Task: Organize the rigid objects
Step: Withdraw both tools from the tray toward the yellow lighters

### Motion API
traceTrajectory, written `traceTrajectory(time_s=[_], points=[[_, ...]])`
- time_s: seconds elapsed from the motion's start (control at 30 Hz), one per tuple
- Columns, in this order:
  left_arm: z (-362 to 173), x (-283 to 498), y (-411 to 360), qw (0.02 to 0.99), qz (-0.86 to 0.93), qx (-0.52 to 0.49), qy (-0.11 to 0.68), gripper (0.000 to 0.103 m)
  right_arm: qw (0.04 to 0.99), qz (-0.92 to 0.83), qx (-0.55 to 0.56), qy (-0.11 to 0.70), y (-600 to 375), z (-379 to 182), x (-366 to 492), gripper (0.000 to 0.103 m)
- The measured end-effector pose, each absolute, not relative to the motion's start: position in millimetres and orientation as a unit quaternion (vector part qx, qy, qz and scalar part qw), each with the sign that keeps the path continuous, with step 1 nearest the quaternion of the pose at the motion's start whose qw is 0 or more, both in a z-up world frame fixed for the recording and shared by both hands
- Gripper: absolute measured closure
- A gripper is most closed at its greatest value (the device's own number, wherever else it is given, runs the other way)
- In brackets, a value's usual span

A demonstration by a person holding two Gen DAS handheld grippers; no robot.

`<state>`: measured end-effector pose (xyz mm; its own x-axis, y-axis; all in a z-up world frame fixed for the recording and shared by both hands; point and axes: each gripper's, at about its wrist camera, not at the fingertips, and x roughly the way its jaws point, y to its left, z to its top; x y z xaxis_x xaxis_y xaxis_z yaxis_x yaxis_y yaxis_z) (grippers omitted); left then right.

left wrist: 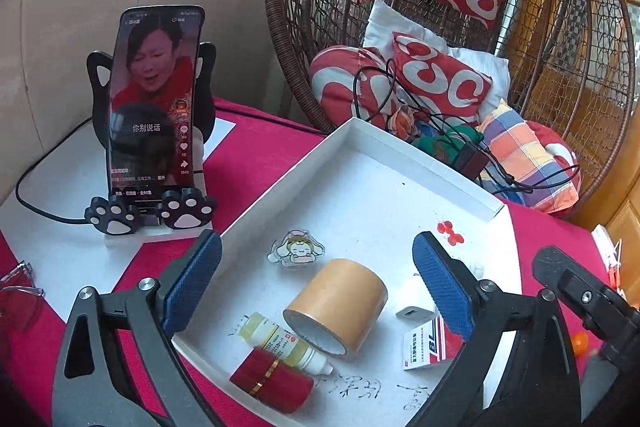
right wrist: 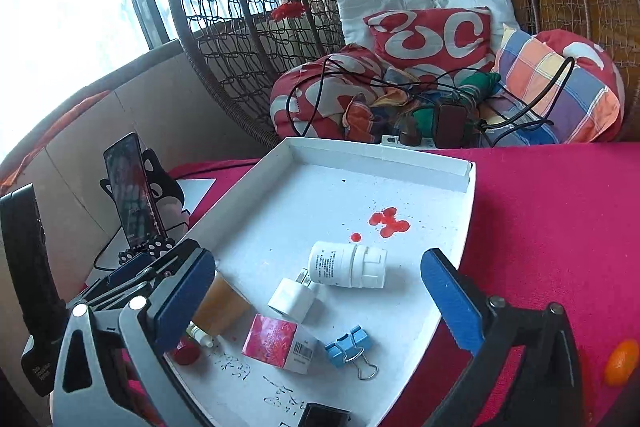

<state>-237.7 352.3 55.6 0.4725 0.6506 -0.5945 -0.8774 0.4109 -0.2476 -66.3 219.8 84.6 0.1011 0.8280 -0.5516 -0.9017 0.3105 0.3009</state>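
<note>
A white tray (left wrist: 420, 155) lies on the red cloth. In the left wrist view it holds a tan tape roll (left wrist: 340, 303), a dropper bottle (left wrist: 288, 343), a red lipstick tube (left wrist: 272, 379), a cartoon charm (left wrist: 296, 251) and a red-and-white box (left wrist: 428, 343). My left gripper (left wrist: 316, 267) hovers open over these, touching nothing. In the right wrist view, the tray (right wrist: 380, 155) shows a white pill bottle (right wrist: 348, 265) lying on its side. Near it are a white charger (right wrist: 292, 297), a pink box (right wrist: 280, 343) and a blue binder clip (right wrist: 346, 347). My right gripper (right wrist: 320, 275) stands open above them, empty.
A phone on a cat-paw stand (left wrist: 156, 107) with a cable is left of the tray. A wicker hanging chair (left wrist: 440, 79) full of cushions and wires stands behind. A red stain (right wrist: 388, 221) marks the tray. A small orange fruit (right wrist: 622, 363) lies on the cloth at right.
</note>
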Motion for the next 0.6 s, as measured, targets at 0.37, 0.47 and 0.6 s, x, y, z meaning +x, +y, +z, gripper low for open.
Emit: traceTrajectory(time_s=[0.37,0.47,0.6], points=[[66,-257,302,0.832,0.451,-0.270,0.178,0.000,0.747,0.602,0.006,0.282,147,114,-77,0.000],[72,-259,284,0.845,0.432,-0.268,0.168,0.000,0.758,0.601,0.018,0.254,118,125,-77,0.000],[79,-252,260,0.865,0.397,-0.264,0.160,0.000,0.790,0.578,0.037,0.201,72,142,-65,0.000]])
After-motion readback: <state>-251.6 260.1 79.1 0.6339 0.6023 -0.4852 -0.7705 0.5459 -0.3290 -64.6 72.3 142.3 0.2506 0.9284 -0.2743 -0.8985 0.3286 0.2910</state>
